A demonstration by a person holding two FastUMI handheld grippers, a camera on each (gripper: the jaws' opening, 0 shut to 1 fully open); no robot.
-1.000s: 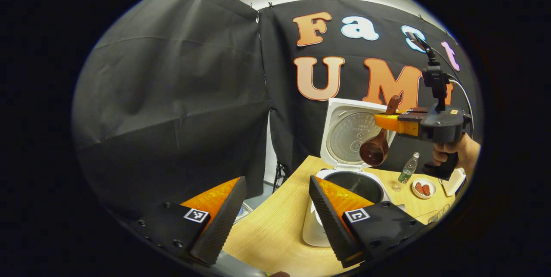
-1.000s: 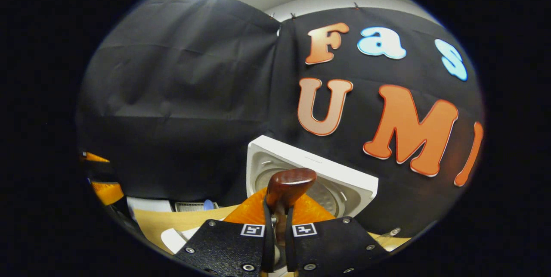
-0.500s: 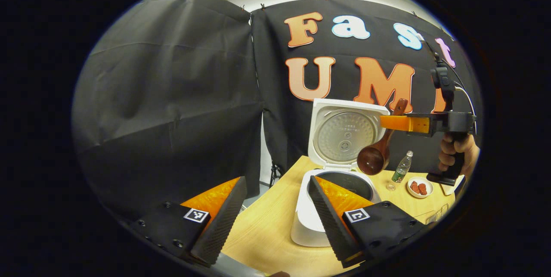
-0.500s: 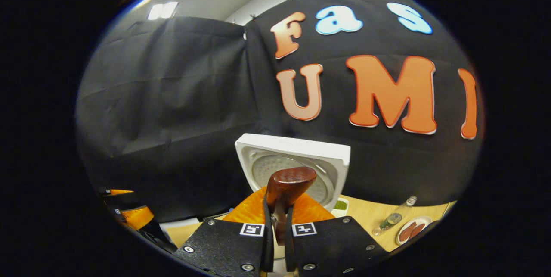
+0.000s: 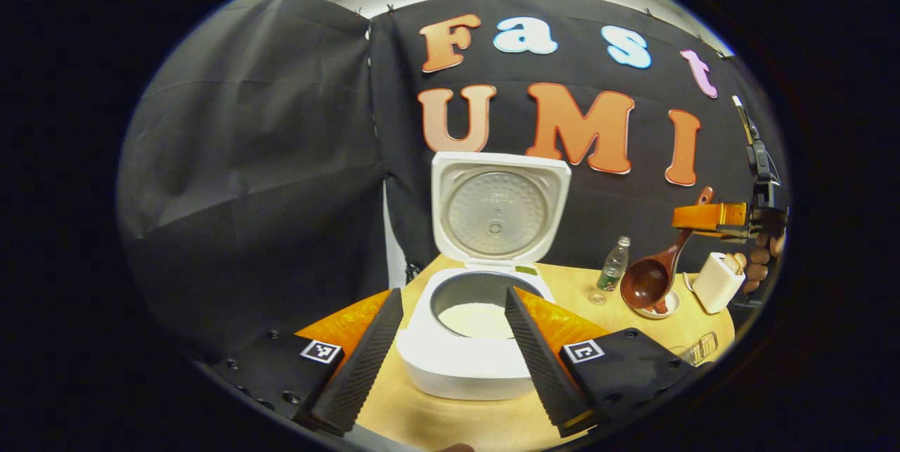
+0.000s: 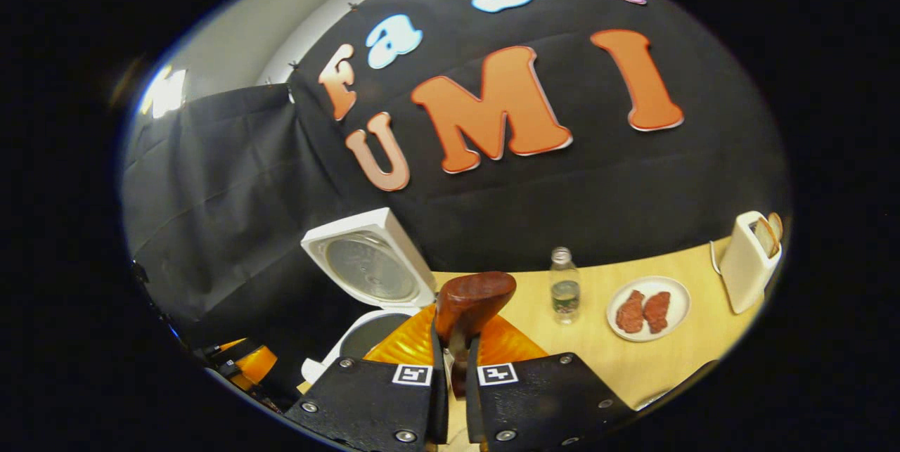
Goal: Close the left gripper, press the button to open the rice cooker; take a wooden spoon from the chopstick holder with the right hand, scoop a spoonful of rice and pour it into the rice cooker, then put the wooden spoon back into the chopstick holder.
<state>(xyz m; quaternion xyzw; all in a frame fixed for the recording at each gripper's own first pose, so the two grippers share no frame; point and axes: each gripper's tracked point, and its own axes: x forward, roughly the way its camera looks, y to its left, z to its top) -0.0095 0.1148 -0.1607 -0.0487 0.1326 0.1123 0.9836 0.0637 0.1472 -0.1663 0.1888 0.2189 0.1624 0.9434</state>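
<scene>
Right gripper [image 6: 450,396] fingers pinch handle of dark brown wooden spoon [image 5: 650,276], bowl hanging right of open white rice cooker [image 5: 478,325], over small white plate [image 6: 648,308]; left gripper [image 5: 446,346] fingers spread, empty, straddling cooker pot with rice inside

Risk: spoon swivels in narrow pinch, misses holder on return

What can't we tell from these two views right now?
- Spoon bowl: faces the camera in the left gripper view but too small and dark to tell whether grains remain.
- Spoon bowl, right gripper view: hidden below the right gripper; only the handle end shows.
- Cooker pot, right gripper view: blocked by the fingers.
- Plate food: too small to identify.
</scene>
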